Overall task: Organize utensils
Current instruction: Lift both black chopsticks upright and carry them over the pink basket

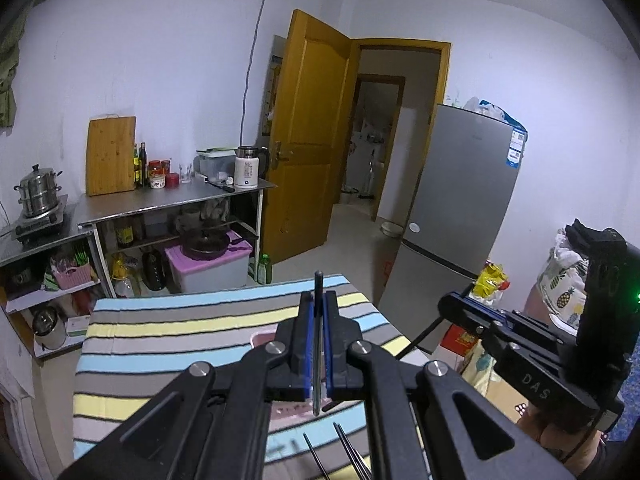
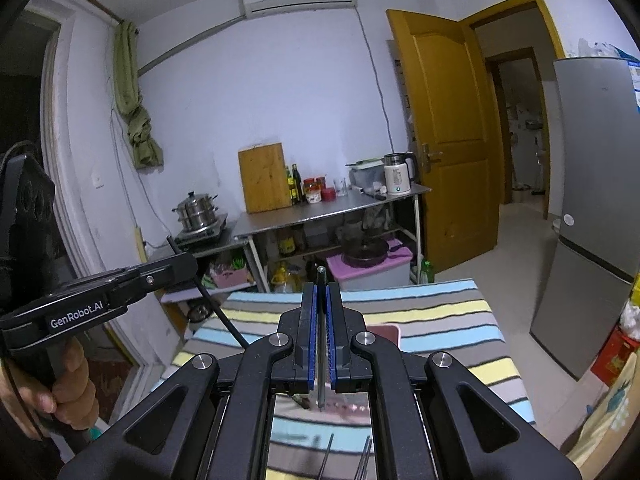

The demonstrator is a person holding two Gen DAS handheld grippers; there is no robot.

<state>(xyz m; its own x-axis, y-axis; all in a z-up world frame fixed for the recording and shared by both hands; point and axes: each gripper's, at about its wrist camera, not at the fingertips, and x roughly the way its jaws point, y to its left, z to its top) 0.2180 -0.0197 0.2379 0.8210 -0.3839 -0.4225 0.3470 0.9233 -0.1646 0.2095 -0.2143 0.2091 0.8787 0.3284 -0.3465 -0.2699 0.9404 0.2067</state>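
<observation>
So each gripper's got one chopstick. The left gripper (image 1: 319, 312) is pinched tight on a dark chopstick (image 1: 318, 344), which stands nearly upright between the blue pads, top end poking out past the fingertips and lower end hanging over the pink tray (image 1: 262, 338). Same on the other side: the right gripper (image 2: 321, 304) is clamped on its own chopstick (image 2: 320, 344), also near vertical, tip down over that tray (image 2: 386, 334).

On handling, we'd say these are light, stiff, thin and smooth, probably metal or lacquered, so they could pivot or slide between the pads if we swing them. Both grips sit around mid-length, which looks sensible to us for keeping them from tipping.

As for counts, that's two chopsticks held, one per gripper. More are lying on the striped tablecloth (image 1: 180, 332) right below the grippers, and the left wrist view shows what looks like three loose sticks (image 1: 348, 450). They're half hidden by the gripper frame and blurry, so don't hold us to that number. There's one tray, sitting on the cloth under both grippers and mostly covered by them.
</observation>
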